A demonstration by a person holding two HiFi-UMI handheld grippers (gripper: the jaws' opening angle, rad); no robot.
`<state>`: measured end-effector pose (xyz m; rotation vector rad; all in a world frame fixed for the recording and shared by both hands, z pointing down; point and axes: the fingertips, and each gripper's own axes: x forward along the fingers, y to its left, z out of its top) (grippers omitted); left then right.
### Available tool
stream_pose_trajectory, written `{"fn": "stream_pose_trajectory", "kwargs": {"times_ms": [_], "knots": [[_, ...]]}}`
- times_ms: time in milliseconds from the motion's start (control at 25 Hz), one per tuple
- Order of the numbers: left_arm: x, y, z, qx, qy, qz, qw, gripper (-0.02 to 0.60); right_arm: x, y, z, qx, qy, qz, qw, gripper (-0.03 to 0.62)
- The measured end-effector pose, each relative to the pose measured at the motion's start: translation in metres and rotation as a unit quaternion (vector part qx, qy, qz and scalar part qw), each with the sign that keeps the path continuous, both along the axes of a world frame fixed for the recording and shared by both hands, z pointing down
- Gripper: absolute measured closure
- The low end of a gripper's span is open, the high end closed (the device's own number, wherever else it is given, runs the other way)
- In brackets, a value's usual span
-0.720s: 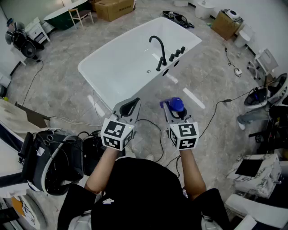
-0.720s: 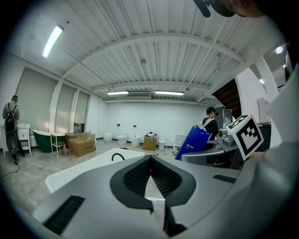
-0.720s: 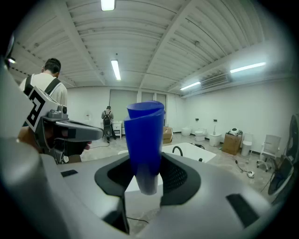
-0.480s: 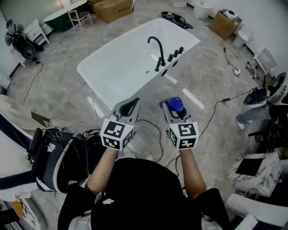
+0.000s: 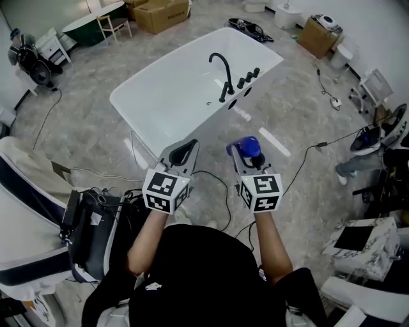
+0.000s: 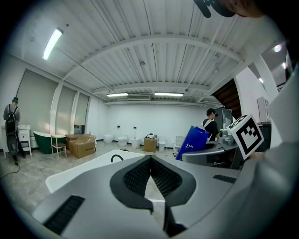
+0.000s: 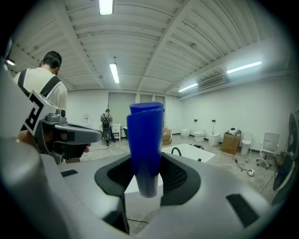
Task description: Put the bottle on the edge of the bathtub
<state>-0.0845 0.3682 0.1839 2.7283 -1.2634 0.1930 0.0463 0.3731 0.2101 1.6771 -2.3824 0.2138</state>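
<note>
Grey marbled floor (image 5: 89, 128) fills the head view. On it the white bathtub (image 5: 179, 89) stands slantwise, one narrow end towards the person. A cardboard box (image 5: 163, 13) sits on the floor beyond the tub's far long edge. A black curved faucet (image 5: 222, 70) rises from the middle of the tub's right-hand long edge, with a row of black knobs (image 5: 248, 78) beside it on the same edge.

Both grippers are held side by side above the floor, short of the tub's near end and apart from it. The left gripper (image 5: 185, 148) has its pads pressed together with nothing between them. The right gripper (image 5: 245, 155) pinches the blue bottle (image 5: 251, 147), whose wider end points away from the hand. The bottle is in the air in that grip, not on the tub's edge.
</note>
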Motion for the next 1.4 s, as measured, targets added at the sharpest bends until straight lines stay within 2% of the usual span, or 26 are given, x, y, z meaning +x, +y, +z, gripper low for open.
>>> {"fn": "stream_pose_trajectory", "kwargs": {"times_ms": [200,520,800,1120,1400], "knots": [[0.006,0.004,0.001,-0.004,-0.004,-0.003,1.0,0.566,0.004,0.002,-0.001,-0.001,-0.002,-0.007,1.0,0.431],[-0.004,-0.005,-0.006,-0.008,-0.002,-0.005,1.0,0.566,-0.01,-0.005,-0.006,-0.003,-0.002,-0.015,1.0,0.431],[0.018,-0.005,-0.002,-0.01,0.001,-0.011,0.9999,0.566,0.014,-0.003,0.005,-0.01,-0.003,-0.02,1.0,0.43],[0.035,-0.033,0.01,-0.014,0.003,-0.013,0.9998,0.566,0.027,-0.032,0.015,-0.013,-0.005,-0.028,1.0,0.431],[0.049,-0.087,0.029,-0.019,0.006,-0.015,0.9997,0.566,0.037,-0.085,0.034,-0.018,-0.004,-0.033,0.999,0.431]]}}
